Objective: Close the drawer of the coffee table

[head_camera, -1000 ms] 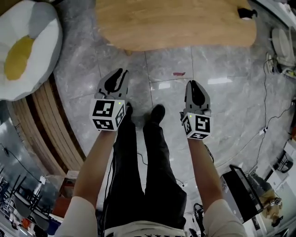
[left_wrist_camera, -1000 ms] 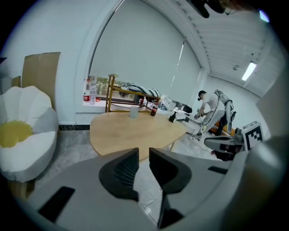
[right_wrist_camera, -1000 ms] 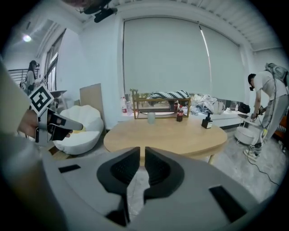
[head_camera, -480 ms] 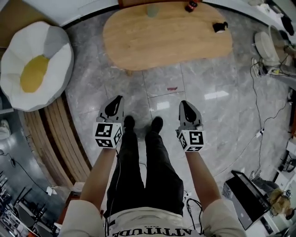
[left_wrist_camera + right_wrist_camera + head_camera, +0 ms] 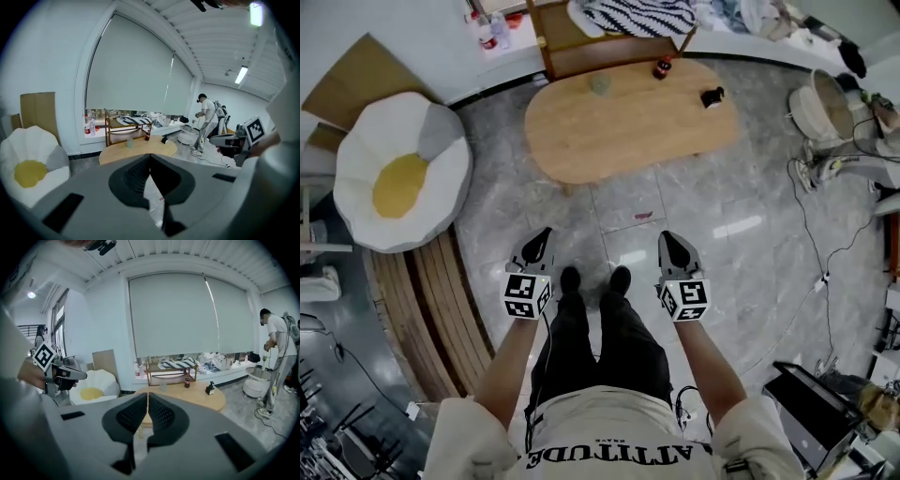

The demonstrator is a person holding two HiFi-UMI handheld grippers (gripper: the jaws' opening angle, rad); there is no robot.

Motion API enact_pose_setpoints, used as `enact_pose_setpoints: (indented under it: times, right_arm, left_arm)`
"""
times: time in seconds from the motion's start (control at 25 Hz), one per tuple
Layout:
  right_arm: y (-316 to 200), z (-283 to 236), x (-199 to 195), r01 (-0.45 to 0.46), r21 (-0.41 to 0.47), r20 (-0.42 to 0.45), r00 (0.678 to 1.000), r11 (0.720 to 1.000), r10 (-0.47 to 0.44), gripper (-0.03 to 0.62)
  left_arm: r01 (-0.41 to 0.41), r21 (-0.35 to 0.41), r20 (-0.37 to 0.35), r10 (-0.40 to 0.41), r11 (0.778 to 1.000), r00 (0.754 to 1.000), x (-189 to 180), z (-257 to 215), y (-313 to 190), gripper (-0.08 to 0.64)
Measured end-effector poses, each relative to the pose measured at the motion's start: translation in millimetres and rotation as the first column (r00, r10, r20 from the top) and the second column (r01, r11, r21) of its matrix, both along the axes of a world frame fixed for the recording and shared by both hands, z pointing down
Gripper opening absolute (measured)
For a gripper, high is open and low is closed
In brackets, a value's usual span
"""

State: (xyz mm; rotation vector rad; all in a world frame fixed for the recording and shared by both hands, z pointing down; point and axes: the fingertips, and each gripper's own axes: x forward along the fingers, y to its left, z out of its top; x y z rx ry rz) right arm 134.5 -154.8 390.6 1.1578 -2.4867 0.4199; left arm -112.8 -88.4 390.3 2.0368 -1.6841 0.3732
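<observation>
Where the person stands, the shirt at the head view's bottom edge bears the word ATTITUDE in dark capitals, upside down from here; the smaller line by it is too small to read. Both forearms reach forward, and the left gripper and right gripper flank the shoes, each with a marker cube at its back; the jaws of both have just been closing and meet tip to tip with nothing between them. Ahead lies grey tiled floor, open all the way to the coffee table, with only a small red mark on a tile between; curved wooden slats border the floor on the left, and cables trail across it on the right, beyond a dark case. The table has an oval wooden top with a rounded near edge, well apart from both grippers; its drawer cannot be made out in any view. An egg-shaped cushion sits near its left end, a round white stand off its right end; on the top stand a cup, a dark bottle whose red label is too small to read, and a black dispenser; behind the table a wooden rack holds a striped cloth.
</observation>
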Motion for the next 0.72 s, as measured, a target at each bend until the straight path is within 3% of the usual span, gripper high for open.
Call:
enact_pose_setpoints:
  times: [0.12,0.72]
  right_arm:
    - [11,-29,4,-0.004,-0.008,0.026,1.0,1.0,0.004,0.025]
    - [20,-163,39,-0.006,0.138,0.047,0.999,0.99,0.0,0.025]
  left_arm:
    - [-0.008,0.01,0.014,0.008,1.0,1.0,1,-28,9,0.02]
    - [-0.031,0.14,0.031,0.027,0.99,0.999,-4,-169,34,0.021]
